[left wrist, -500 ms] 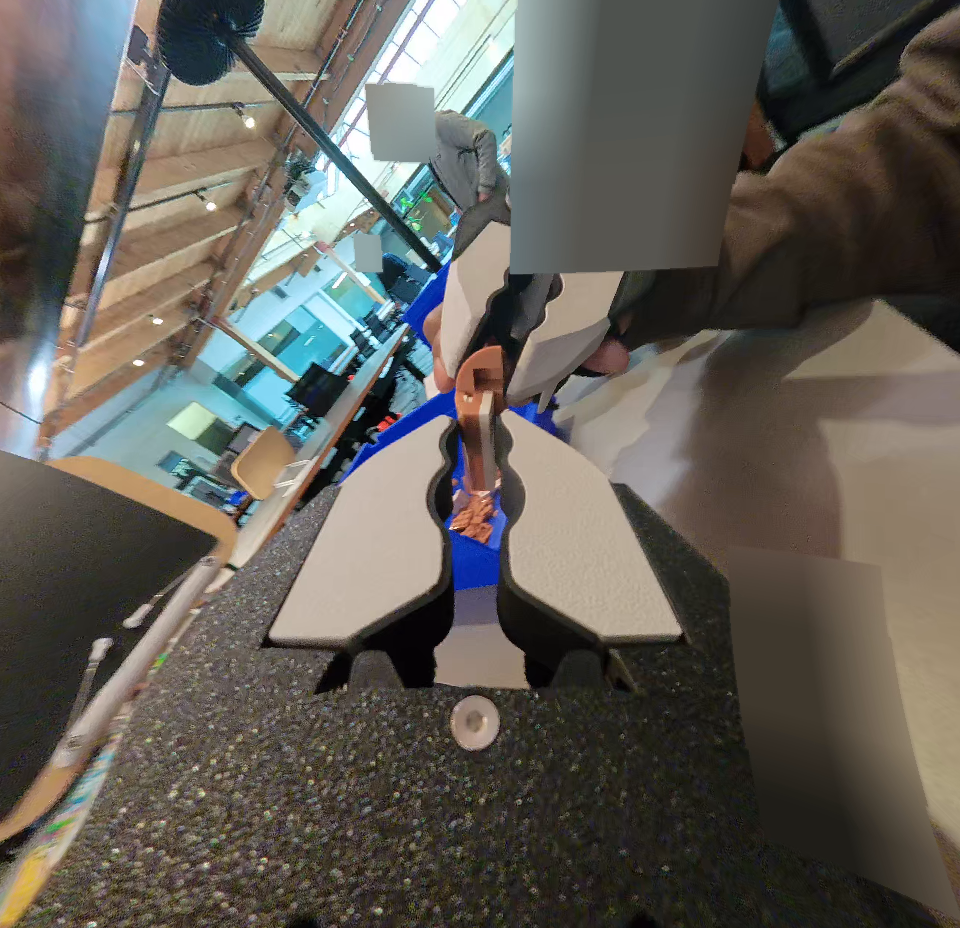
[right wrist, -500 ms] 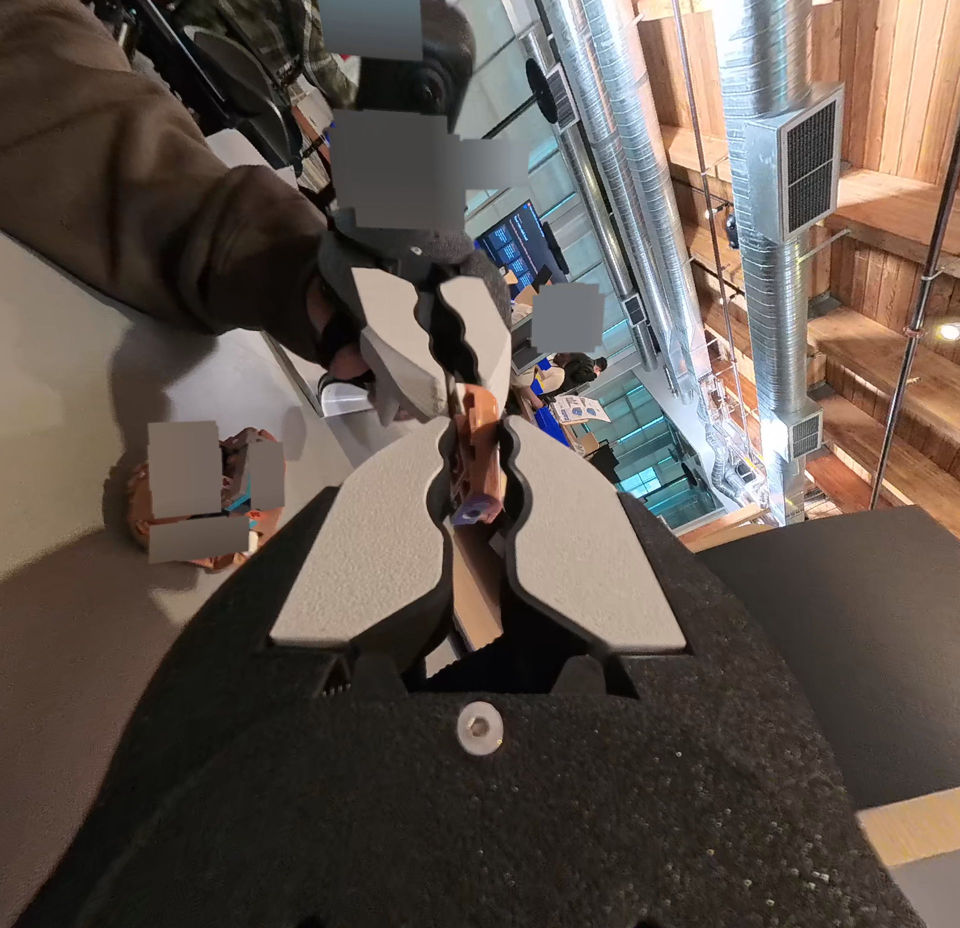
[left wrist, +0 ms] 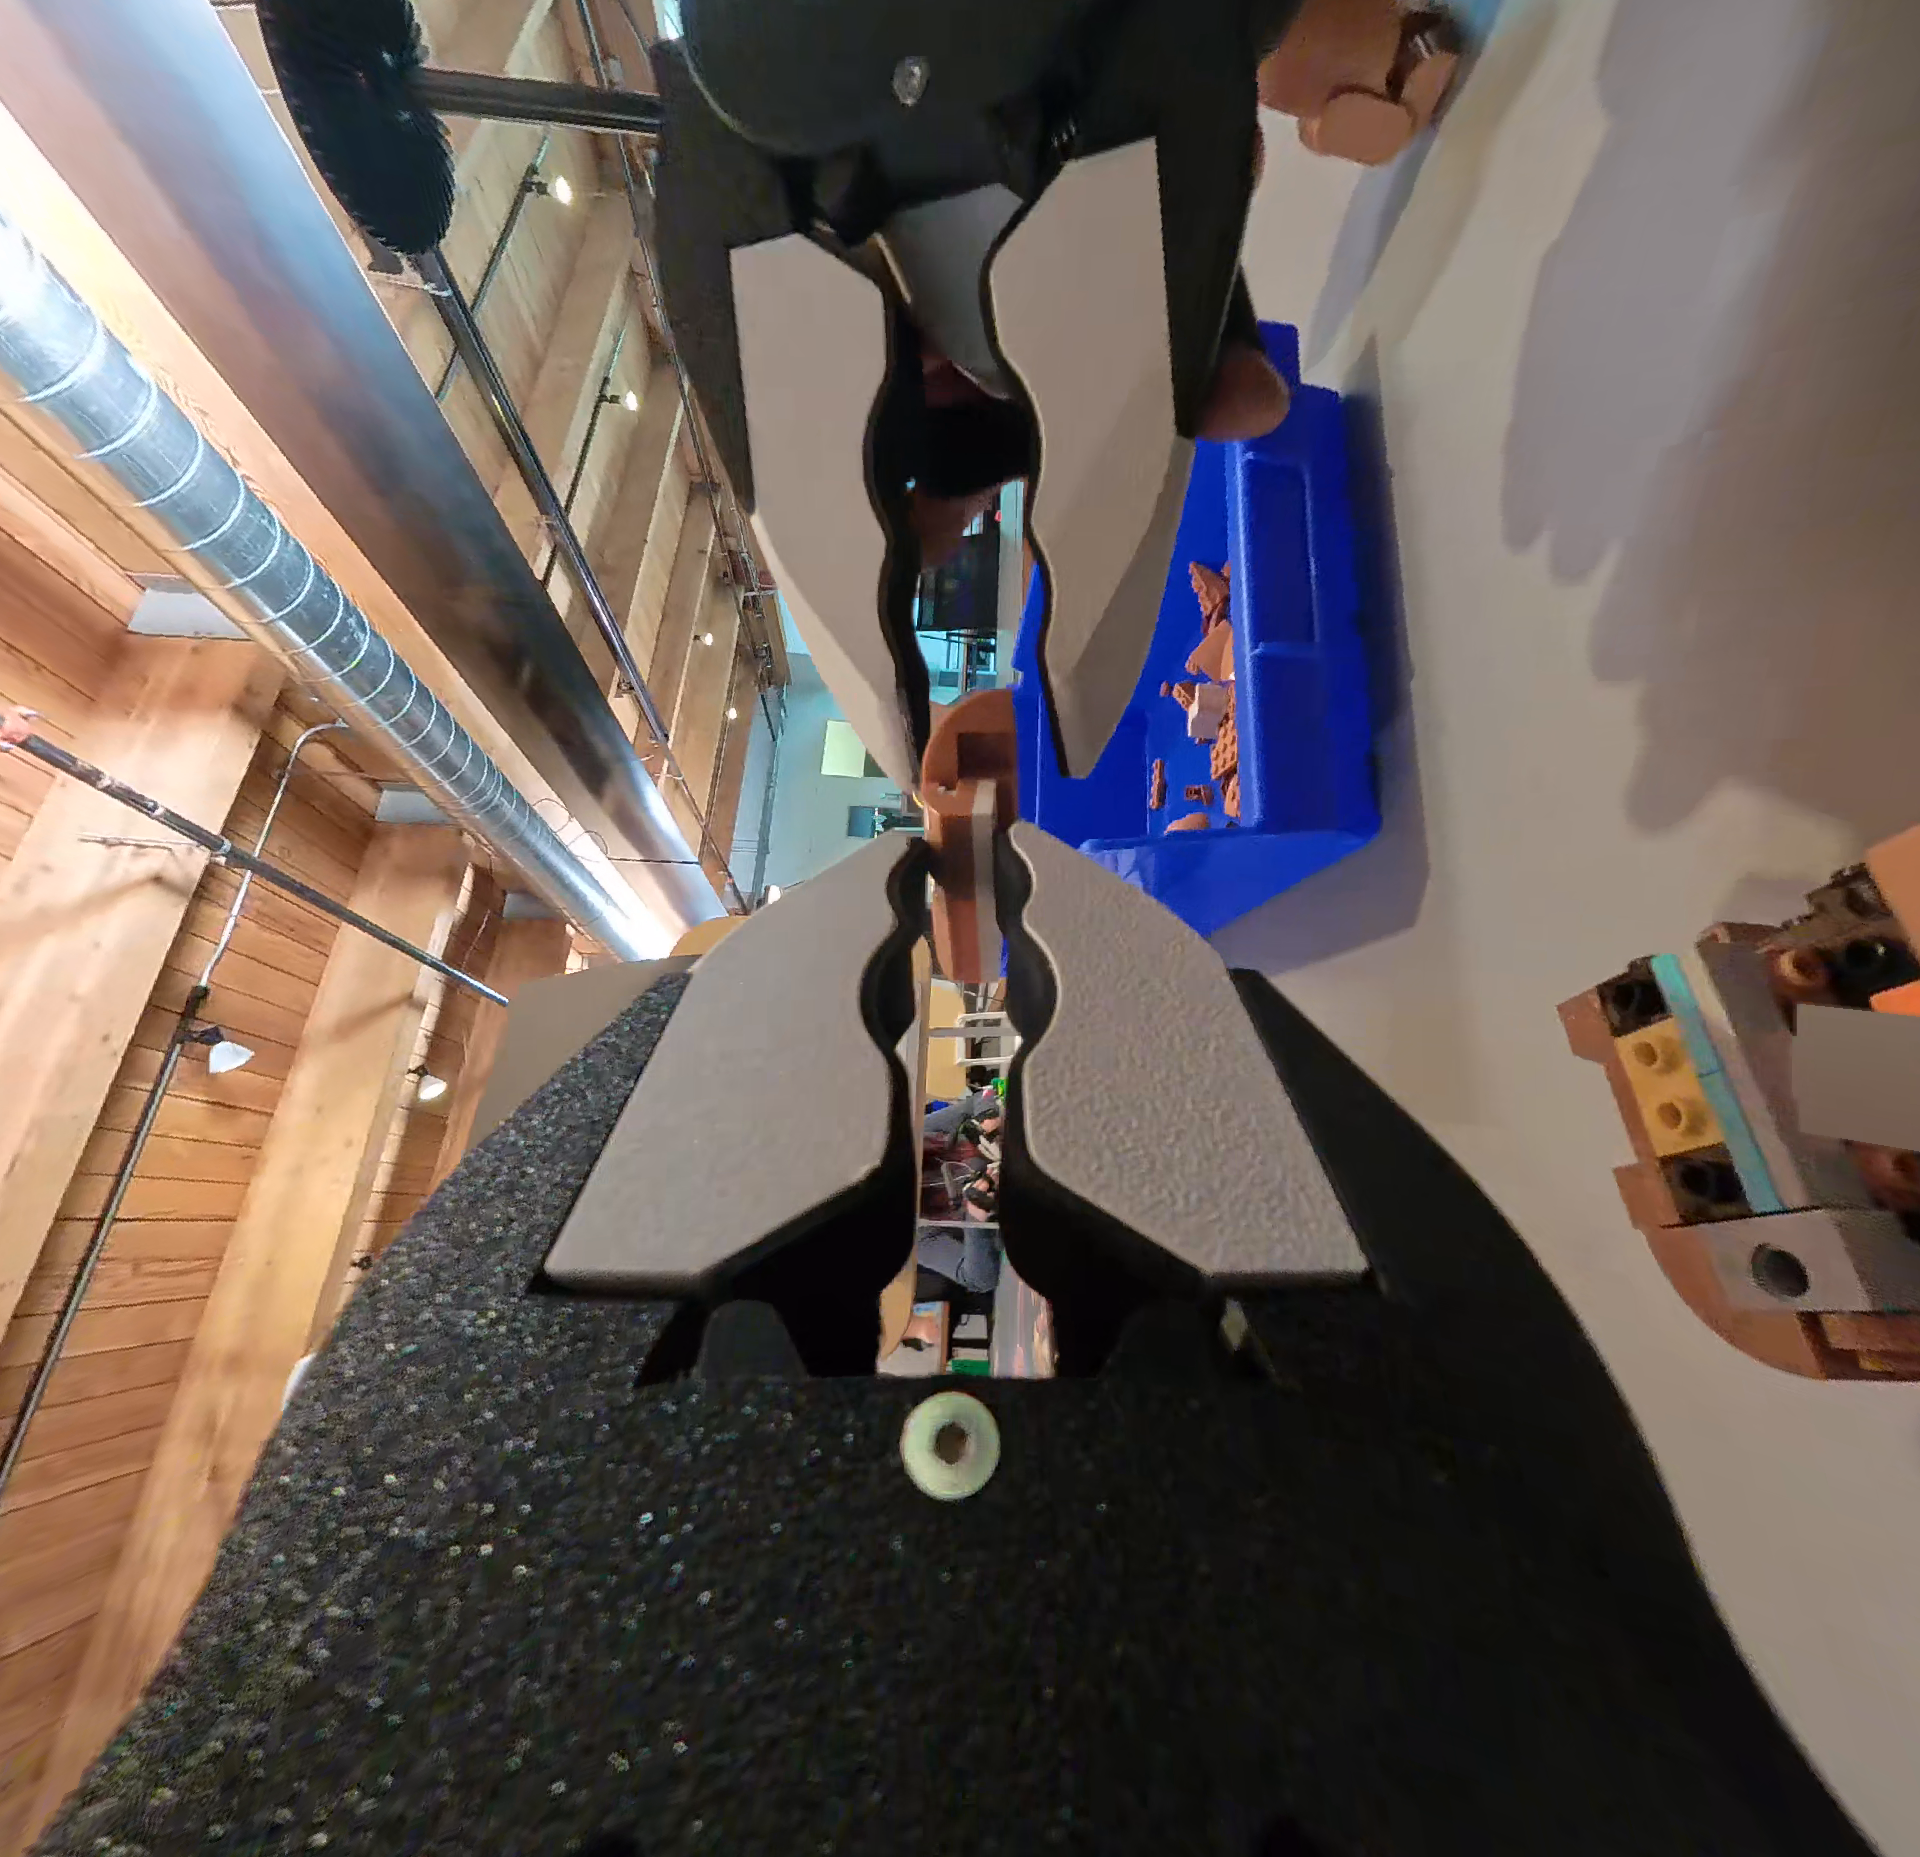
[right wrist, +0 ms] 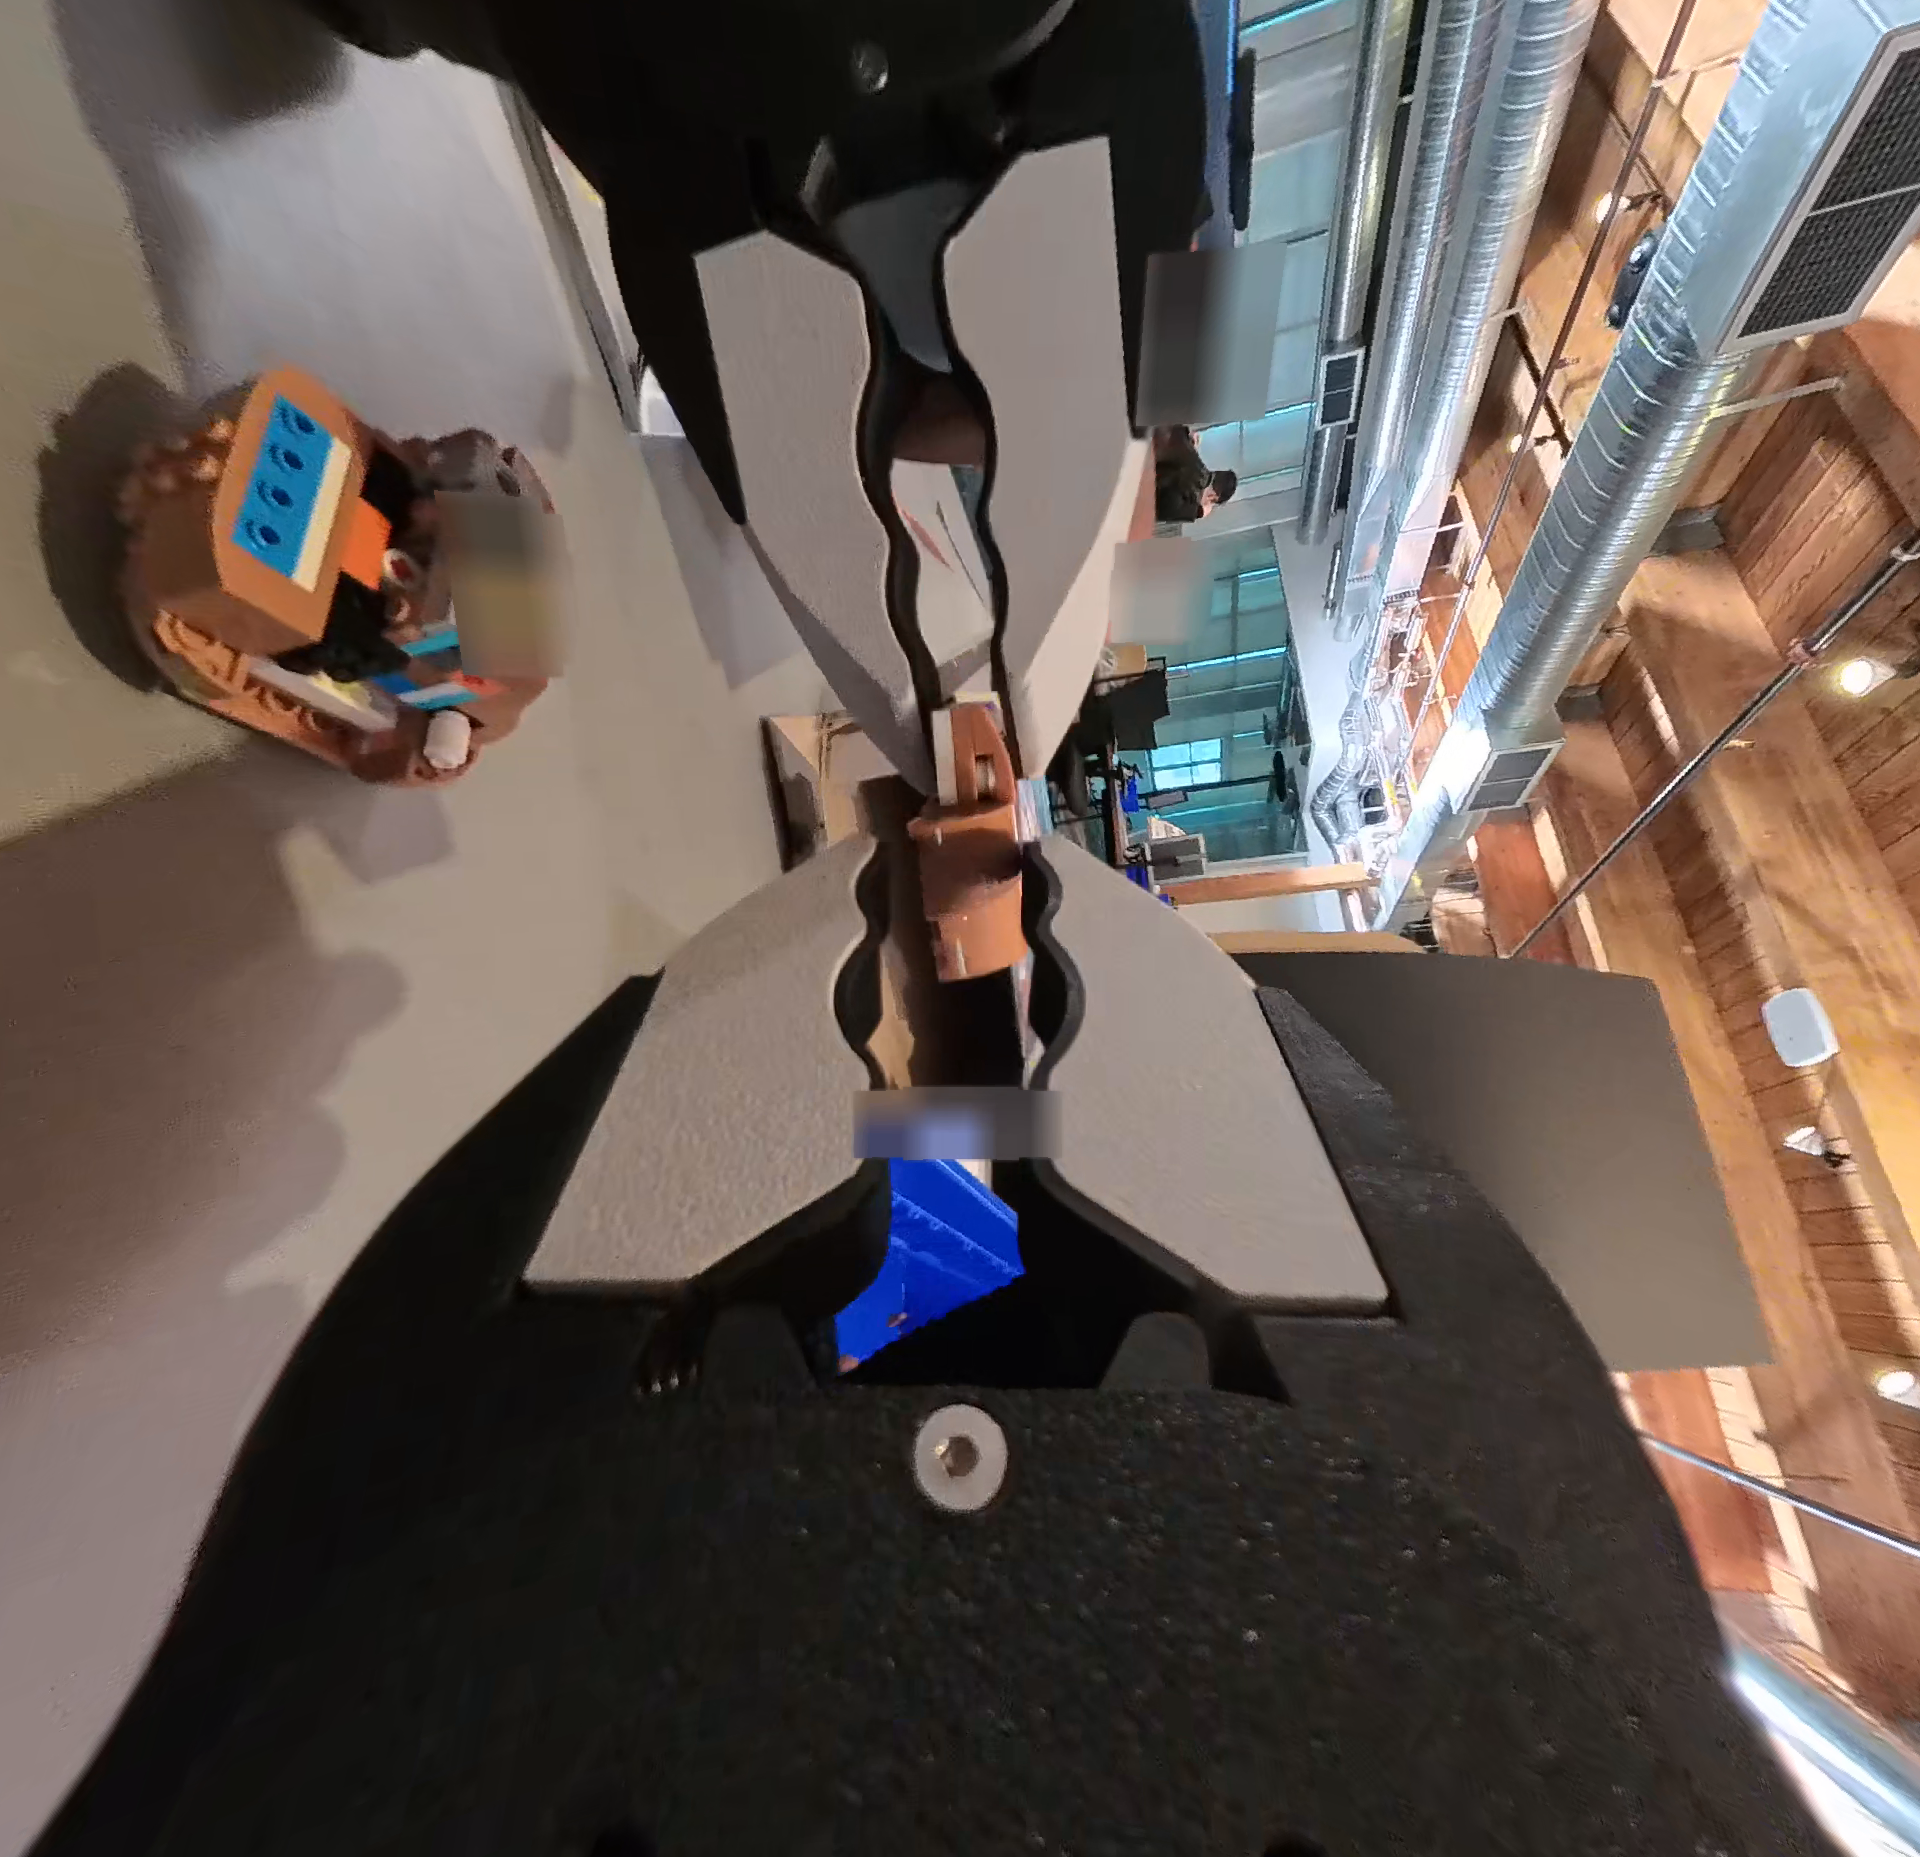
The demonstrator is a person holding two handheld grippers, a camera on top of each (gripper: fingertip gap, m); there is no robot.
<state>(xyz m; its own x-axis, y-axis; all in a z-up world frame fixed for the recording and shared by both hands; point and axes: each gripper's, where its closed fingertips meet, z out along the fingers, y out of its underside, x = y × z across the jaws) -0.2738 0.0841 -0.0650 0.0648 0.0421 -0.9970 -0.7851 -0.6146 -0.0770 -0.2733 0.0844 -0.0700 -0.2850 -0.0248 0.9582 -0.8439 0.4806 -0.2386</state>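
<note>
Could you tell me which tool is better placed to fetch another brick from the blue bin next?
Left, probably. Both tools grip the brown brick piece, but the left tool faces the blue bin, its open top just ahead; the right tool sees it only through the gap at its finger roots.

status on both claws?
Left claw shut on brown piece. Right claw shut on the same piece, tips nearly meeting. Blue bin and brick model on table, both apart.

A small brown brick piece (left wrist: 961, 851) with a white plate — held upright in mid-air, pinched at both ends, above the tabletop (left wrist: 1662, 457).
</note>
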